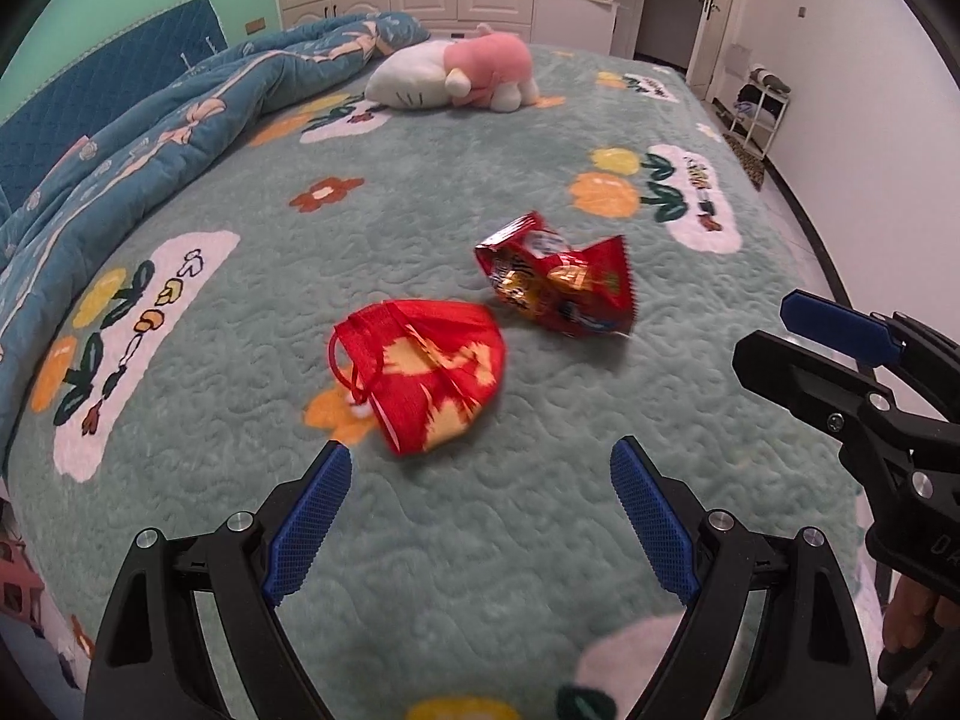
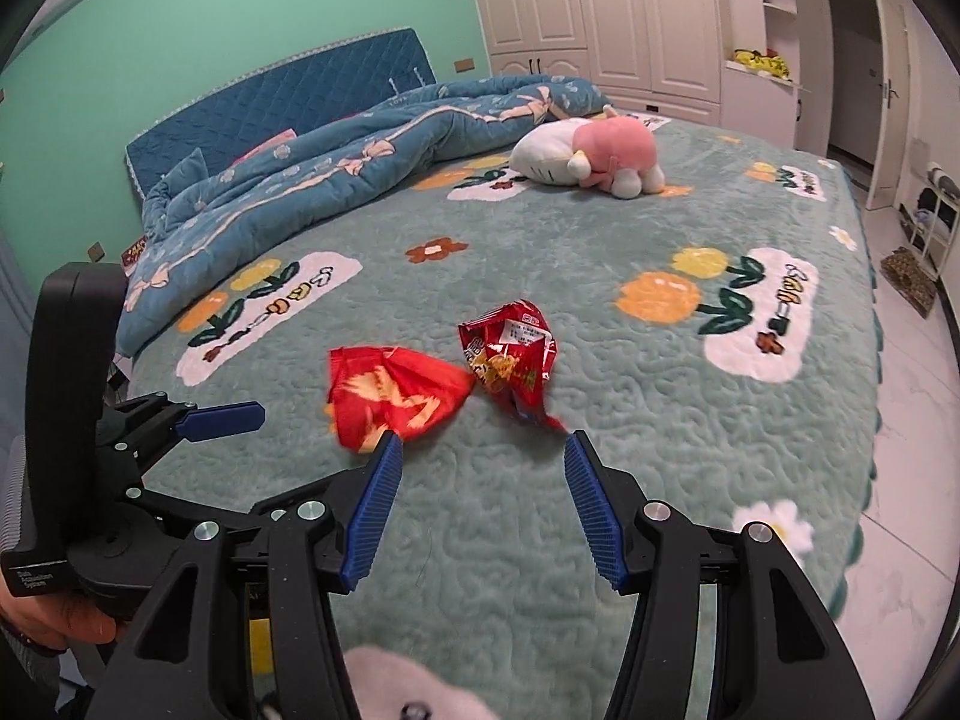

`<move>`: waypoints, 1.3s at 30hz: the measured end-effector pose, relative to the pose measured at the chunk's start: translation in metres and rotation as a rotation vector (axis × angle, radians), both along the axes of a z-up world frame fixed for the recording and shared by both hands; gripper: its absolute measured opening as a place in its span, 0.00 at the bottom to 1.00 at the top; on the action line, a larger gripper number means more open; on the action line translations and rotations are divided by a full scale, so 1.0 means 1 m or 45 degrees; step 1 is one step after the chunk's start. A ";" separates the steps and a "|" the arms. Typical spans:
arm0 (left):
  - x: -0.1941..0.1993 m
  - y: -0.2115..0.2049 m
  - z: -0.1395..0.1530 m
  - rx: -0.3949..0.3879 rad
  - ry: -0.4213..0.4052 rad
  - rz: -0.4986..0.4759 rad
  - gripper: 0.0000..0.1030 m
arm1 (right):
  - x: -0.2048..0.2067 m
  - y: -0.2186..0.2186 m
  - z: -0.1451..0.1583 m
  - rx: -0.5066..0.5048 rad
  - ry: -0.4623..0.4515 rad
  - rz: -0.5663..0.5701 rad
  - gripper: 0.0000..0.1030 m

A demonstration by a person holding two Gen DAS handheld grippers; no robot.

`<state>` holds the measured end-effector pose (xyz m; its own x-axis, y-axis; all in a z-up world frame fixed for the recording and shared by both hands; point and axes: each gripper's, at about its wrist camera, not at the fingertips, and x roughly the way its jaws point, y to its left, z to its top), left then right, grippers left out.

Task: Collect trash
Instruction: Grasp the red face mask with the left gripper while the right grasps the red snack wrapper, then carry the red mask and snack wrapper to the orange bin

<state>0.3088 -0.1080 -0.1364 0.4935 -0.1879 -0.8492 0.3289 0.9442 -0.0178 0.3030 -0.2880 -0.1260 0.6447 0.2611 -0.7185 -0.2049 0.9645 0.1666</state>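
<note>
I am looking down two hand-held grippers at a bed covered by a green flowered blanket (image 1: 420,210). In the left wrist view, my left gripper (image 1: 480,468) sits at the bottom of the frame, jaws spread wide with nothing between them. Just above it, near the centre, lies a red drawstring pouch (image 1: 420,372) with yellow markings, and up and to its right a crumpled red snack wrapper (image 1: 558,282); the two lie close together, both clear of the blue pads.

In the right wrist view, my right gripper (image 2: 483,462) stands about half open and empty. The pouch (image 2: 390,396) lies at the tip of the left-hand pad (I cannot tell whether they touch), and the wrapper (image 2: 510,360) lies just above the gap.

Each view catches the other gripper at its edge. Only the right view shows a hand (image 2: 54,618) at lower left. A pink and white plush toy (image 1: 456,75) lies in the upper part of both frames.
</note>
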 end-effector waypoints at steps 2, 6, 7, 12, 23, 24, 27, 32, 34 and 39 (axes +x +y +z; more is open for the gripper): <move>0.011 0.000 -0.007 0.005 0.014 0.006 0.85 | 0.014 0.001 -0.008 -0.005 0.013 0.006 0.55; 0.034 0.002 -0.024 0.009 0.047 0.030 0.85 | 0.040 0.002 -0.026 -0.007 0.042 0.021 0.55; 0.039 0.004 -0.028 0.010 0.052 0.034 0.85 | 0.047 0.003 -0.031 -0.008 0.051 0.026 0.55; 0.061 0.010 -0.044 0.015 0.082 0.059 0.85 | 0.074 0.008 -0.052 -0.014 0.077 0.041 0.55; 0.085 0.008 -0.081 -0.062 0.165 0.031 0.36 | 0.109 0.011 -0.090 -0.099 0.107 0.080 0.21; 0.084 0.009 -0.082 -0.055 0.150 0.041 0.26 | 0.108 0.012 -0.090 -0.105 0.098 0.083 0.21; 0.079 0.010 -0.079 -0.065 0.145 0.027 0.09 | 0.102 0.011 -0.088 -0.104 0.088 0.077 0.21; 0.068 0.012 -0.067 -0.074 0.129 0.020 0.05 | 0.085 0.006 -0.074 -0.067 0.070 0.059 0.21; 0.061 0.015 -0.062 -0.098 0.135 0.020 0.05 | 0.074 0.003 -0.066 -0.055 0.061 0.052 0.21; 0.042 0.014 -0.046 -0.110 0.111 0.022 0.05 | 0.046 -0.001 -0.046 -0.042 0.041 0.041 0.21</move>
<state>0.3512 -0.0943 -0.1824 0.4221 -0.2546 -0.8701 0.3061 0.9434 -0.1275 0.3492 -0.2892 -0.1724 0.6128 0.2567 -0.7474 -0.2307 0.9627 0.1415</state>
